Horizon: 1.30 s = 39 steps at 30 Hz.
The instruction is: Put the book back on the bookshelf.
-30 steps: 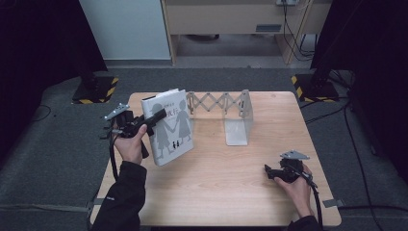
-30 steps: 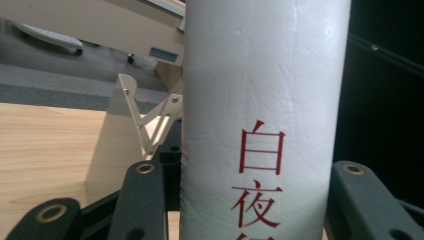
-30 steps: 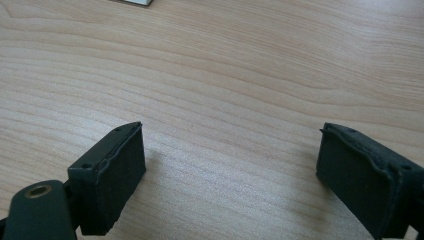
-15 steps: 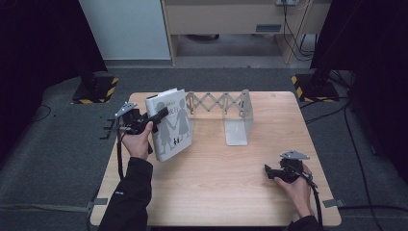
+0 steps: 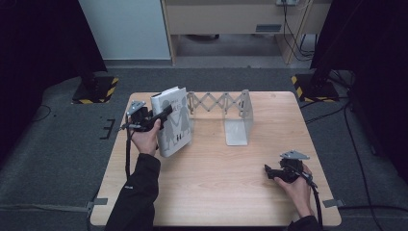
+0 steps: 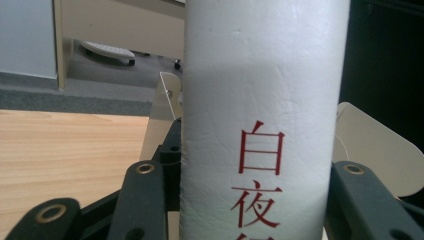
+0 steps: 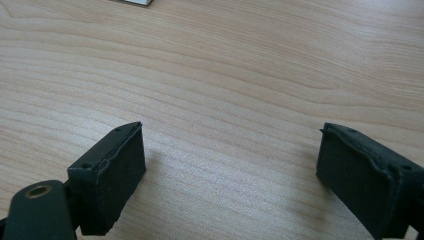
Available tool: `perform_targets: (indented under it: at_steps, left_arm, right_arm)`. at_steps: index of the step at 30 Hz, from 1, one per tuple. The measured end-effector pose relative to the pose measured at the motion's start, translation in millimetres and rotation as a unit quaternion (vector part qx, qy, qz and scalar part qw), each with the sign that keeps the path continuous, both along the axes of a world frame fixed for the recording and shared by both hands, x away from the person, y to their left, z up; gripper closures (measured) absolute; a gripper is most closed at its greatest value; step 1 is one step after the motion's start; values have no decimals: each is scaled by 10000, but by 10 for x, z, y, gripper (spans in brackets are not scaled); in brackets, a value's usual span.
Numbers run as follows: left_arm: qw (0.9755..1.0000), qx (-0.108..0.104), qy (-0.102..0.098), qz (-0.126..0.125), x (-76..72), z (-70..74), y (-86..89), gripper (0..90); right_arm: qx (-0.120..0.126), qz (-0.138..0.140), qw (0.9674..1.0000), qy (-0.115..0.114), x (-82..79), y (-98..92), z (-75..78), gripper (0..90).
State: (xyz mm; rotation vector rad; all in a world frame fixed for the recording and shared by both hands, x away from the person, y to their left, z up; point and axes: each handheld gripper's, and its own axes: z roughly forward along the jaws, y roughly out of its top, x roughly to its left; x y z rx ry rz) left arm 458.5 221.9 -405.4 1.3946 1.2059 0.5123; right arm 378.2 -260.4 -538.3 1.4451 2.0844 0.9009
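**Book carried toward the rack, right side idle**

Since a second ago the left tool (image 5: pixel 161 115) and its book (image 5: pixel 174 120) are shifting right and a little lower, closer to the end plate of the expanding bookend rack (image 5: pixel 226 113); the right tool (image 5: pixel 269 172) is keeping its place.

Surface: light wood counter (image 5: pixel 216 192), bare grain in the right tool view. Grey carpet is lying around it, with yellow-and-black striped stand bases (image 5: pixel 94 90) off the far corners, a pale cabinet and a wooden desk behind, and dark curtains at both sides.

Left tool: its jaws are clamping the white spine with red characters (image 6: pixel 257 150), one on either side. The book is standing upright and slightly tilted at the counter's far left, just beside the rack.

Right tool: resting low near the counter's near right edge, jaws standing wide apart, nothing between them.
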Motion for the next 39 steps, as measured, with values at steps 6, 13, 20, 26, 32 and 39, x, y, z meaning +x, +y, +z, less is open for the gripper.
perform_targets:
  at_steps: [6,13,20,26,32,39]
  left_arm:
    - [9998,164,-79,67,41,-19,-108,527]
    - [9995,271,-103,81,60,-84,-185,526]
    - [9988,472,-138,-60,-3,-93,-181,521]
    - [9977,639,-186,-133,-185,-141,-134,518]
    - [9970,730,-193,-165,-457,-259,-59,518]
    - [9961,852,-138,-181,-580,-305,-56,516]
  right_arm:
    - [1,-1,10000,0,0,0,0,123]
    - [-1,9,10000,12,0,0,1,122]
    - [-2,12,10000,14,0,0,1,120]
    - [-3,13,10000,13,0,0,1,120]
    - [-1,8,10000,13,0,1,1,119]
    - [5,-4,10000,12,0,3,1,119]
